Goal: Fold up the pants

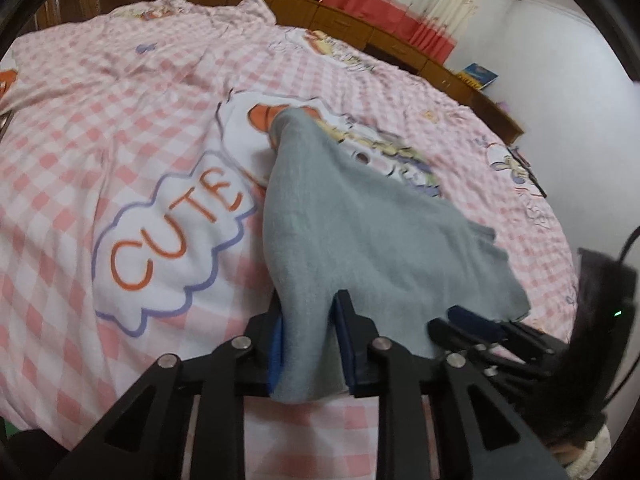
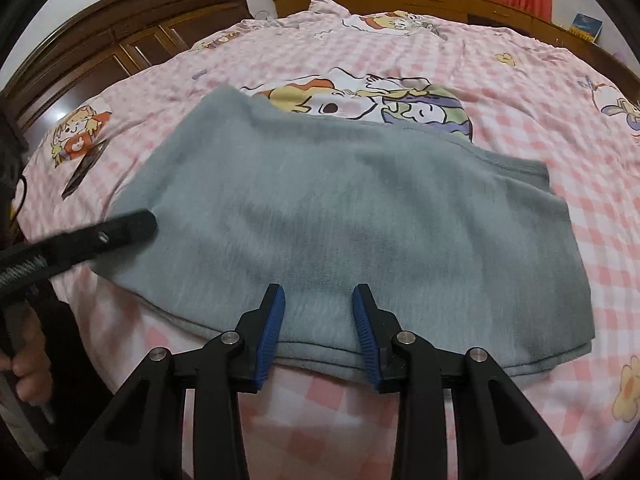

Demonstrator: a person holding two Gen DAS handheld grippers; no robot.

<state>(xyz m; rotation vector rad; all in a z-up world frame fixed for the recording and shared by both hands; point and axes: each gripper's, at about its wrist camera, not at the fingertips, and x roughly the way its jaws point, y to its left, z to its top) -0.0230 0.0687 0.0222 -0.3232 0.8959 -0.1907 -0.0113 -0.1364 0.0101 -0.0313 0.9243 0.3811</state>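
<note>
Cloth fills the left gripper (image 1: 306, 344) at the bottom centre of its view: its blue pads are pinched on a bunched edge of the grey pants (image 1: 360, 232), lifting it so a fold can be carried over. Low in its own view, the right gripper (image 2: 318, 332) straddles the near hem with jaws part open, not clearly pressing. Pants lie doubled across the bed (image 2: 540, 92), mid-frame.

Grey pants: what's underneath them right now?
The grey pants lie on the pink checked bedsheet. A cartoon print shows past their far edge; the rest of it is covered, and anything else underneath cannot be seen.
</note>
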